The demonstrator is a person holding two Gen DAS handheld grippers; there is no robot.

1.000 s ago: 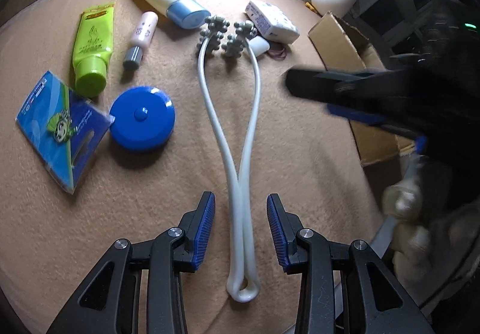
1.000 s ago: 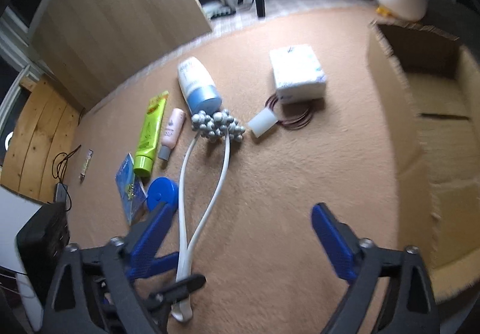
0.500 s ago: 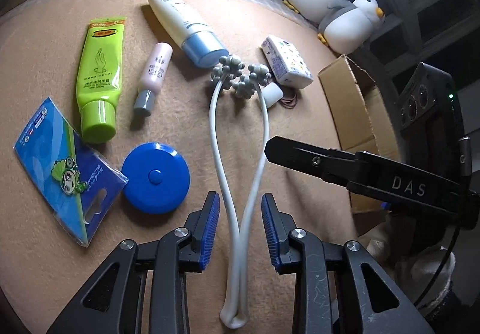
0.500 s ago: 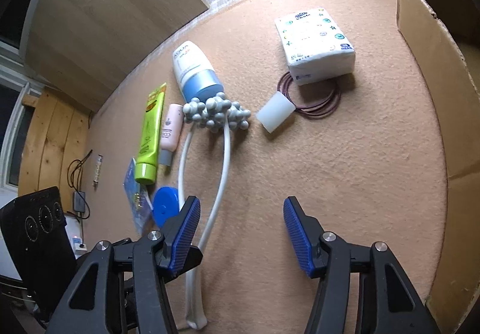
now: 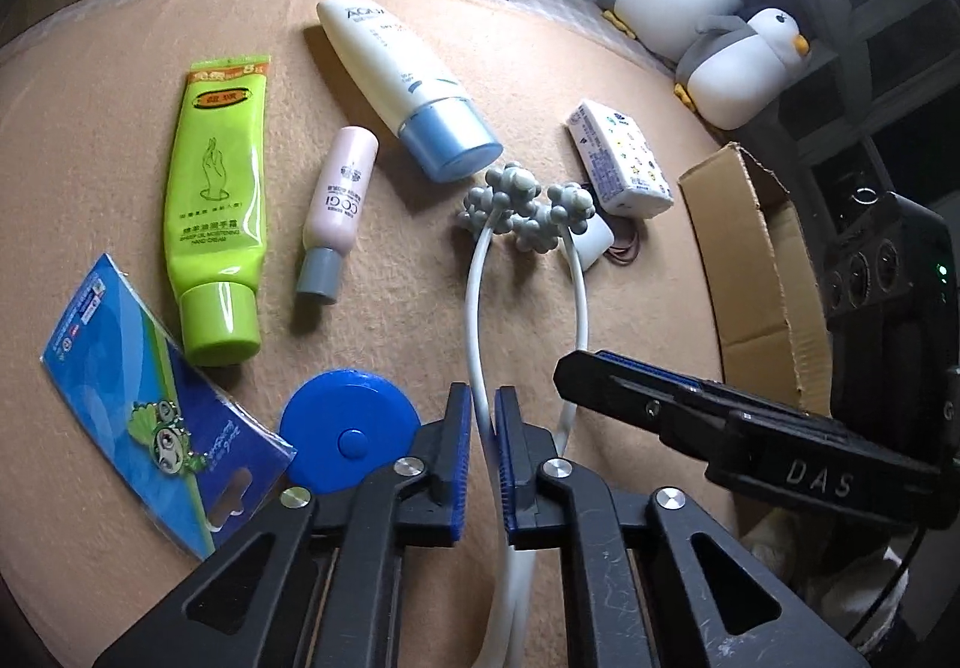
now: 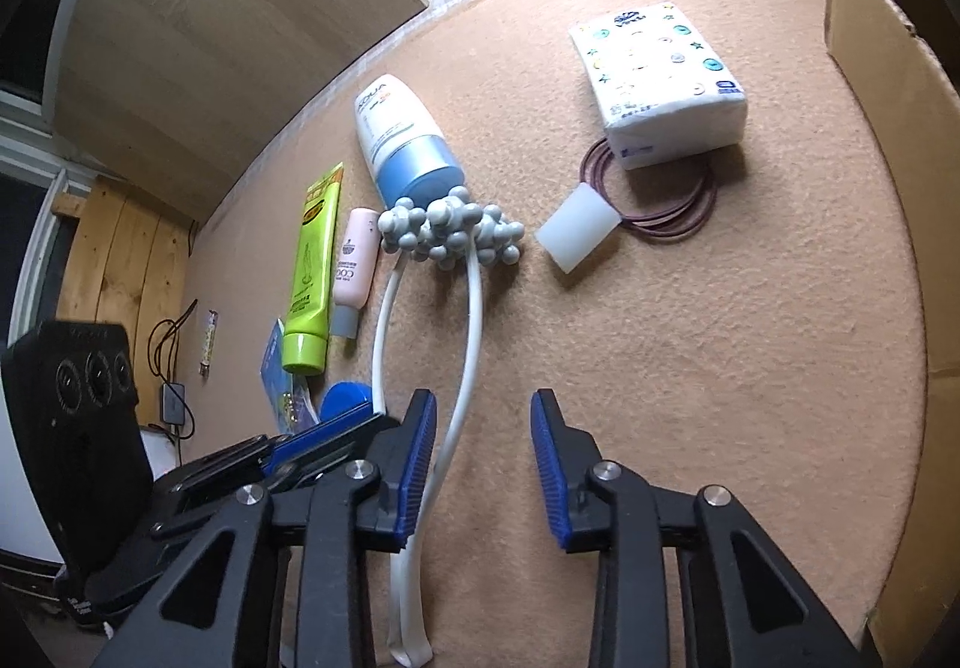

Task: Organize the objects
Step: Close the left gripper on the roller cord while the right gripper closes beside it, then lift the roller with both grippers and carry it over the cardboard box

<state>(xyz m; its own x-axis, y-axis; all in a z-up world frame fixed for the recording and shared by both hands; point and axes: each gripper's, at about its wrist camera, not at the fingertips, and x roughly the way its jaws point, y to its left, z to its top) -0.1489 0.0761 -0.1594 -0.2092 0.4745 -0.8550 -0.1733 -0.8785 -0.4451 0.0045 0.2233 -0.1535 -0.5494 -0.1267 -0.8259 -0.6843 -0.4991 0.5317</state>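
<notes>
1. The white massage roller [image 5: 477,308] lies flat on the tan mat [image 5: 384,308], and it runs straight away from the jaws. Its bumpy grey balls [image 5: 522,212] are at the far end, and its looped end is down under the grippers.
2. The left gripper [image 5: 485,428] has its blue jaws nearly pressed together. They pinch one white arm of the roller, while the other arm curves off to the right of the jaws.
3. The right gripper [image 6: 480,464] has its jaws spread wide, with nothing held. The roller's stem passes just by its left jaw.
4. The left gripper is the nearer one and has the roller. The cardboard box [image 5: 756,272] sits to the right, so the roller probably needs to go that way.
</notes>
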